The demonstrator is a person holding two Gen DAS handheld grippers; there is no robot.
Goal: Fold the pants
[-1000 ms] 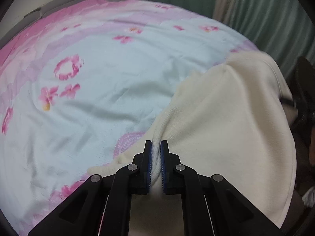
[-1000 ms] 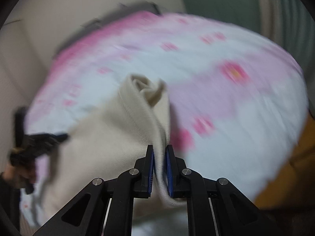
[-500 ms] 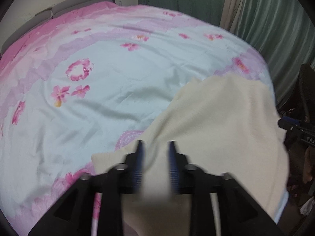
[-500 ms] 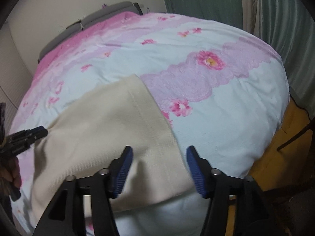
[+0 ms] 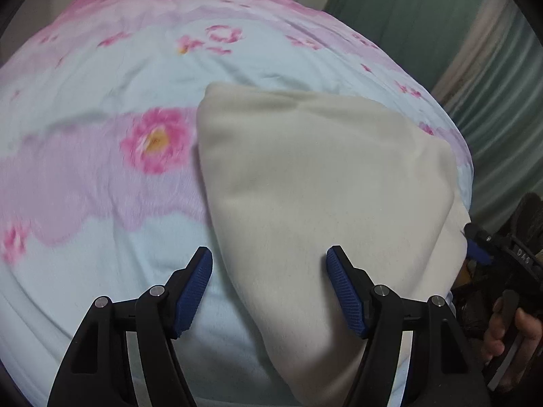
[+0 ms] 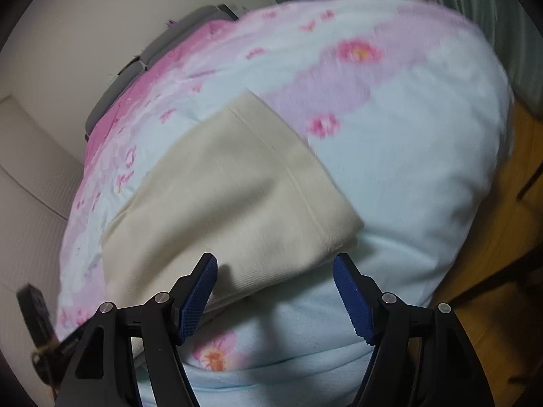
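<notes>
- The cream pants (image 5: 322, 183) lie folded into a flat, roughly rectangular bundle on the bed (image 5: 85, 78), near its foot-end corner, on a quilt printed with pink flowers on pale blue and lilac.
- The left gripper (image 5: 269, 285) hangs over the near part of the pants with its jaws apart and opening further; the left edge of the cloth runs between the blue pads, but neither pad presses on it.
- One blue pad sits over bare quilt, the other over the cream fabric.
- The right gripper (image 6: 275, 288) hovers at the near corner of the bundle, jaws spread and opening; the gap between them holds a corner of cloth and bare quilt, and nothing is gripped.
- From the right wrist view a stitched seam line runs down the top layer of the pants, and the layered edge of the fold shows along the near side.
- A large pink flower (image 5: 156, 139) with a yellow centre sits just beside the bundle's left edge in the left wrist view.
- At the right margin of the left wrist view a person's hand (image 5: 509, 329) wraps the handle of the other gripper, just past the bed edge.
- Green curtains (image 5: 441, 27) hang beyond the far side of the bed, and a wooden floor (image 6: 502, 203) shows past its corner.
- Both views are somewhat motion-blurred.
</notes>
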